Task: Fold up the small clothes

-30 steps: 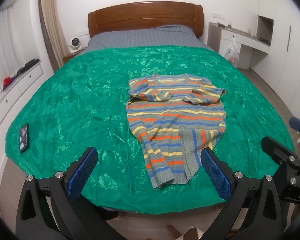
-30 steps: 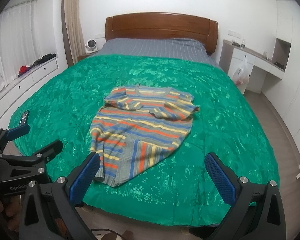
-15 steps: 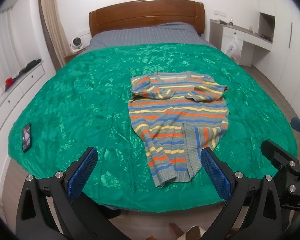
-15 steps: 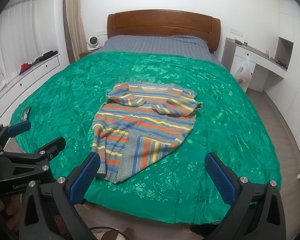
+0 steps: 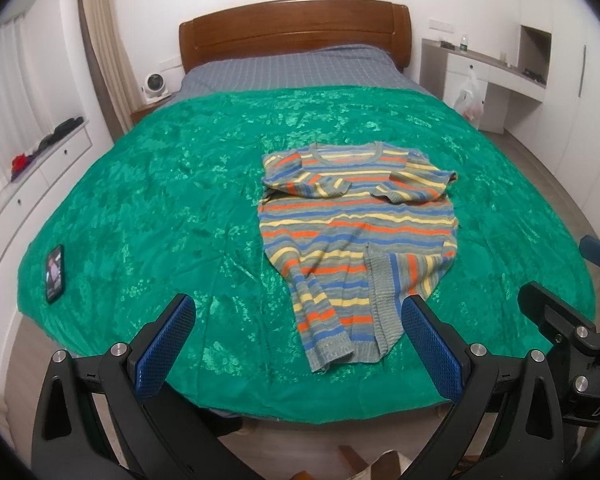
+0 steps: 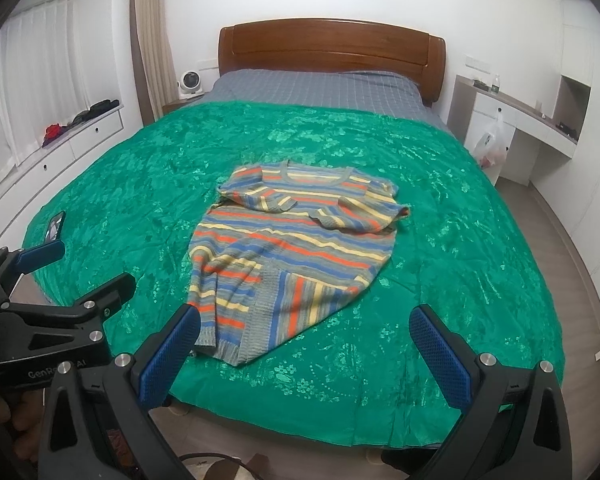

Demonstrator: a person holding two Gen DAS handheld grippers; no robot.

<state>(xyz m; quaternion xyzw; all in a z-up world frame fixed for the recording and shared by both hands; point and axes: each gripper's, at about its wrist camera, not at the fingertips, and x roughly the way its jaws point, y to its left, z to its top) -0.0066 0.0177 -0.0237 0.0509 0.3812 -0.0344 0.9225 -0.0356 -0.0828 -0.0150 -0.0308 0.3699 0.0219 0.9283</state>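
Note:
A striped sweater (image 5: 356, 236) in grey, blue, orange and yellow lies on the green bedspread (image 5: 172, 208), sleeves folded across the chest, its hem bunched near the bed's foot. It also shows in the right wrist view (image 6: 292, 248). My left gripper (image 5: 298, 344) is open and empty, just short of the bed's foot edge, in front of the hem. My right gripper (image 6: 306, 350) is open and empty, a little to the right of the hem. The left gripper also shows at the left of the right wrist view (image 6: 60, 276).
A phone (image 5: 55, 274) lies on the bedspread's left front corner. The wooden headboard (image 5: 296, 36) is at the back. White drawers (image 5: 32, 168) run along the left wall. A desk with a plastic bag (image 5: 470, 96) stands at the right.
Both grippers have drawn back and lifted slightly from the bed, so the sweater sits a little farther off in both views. The sweater has not moved.

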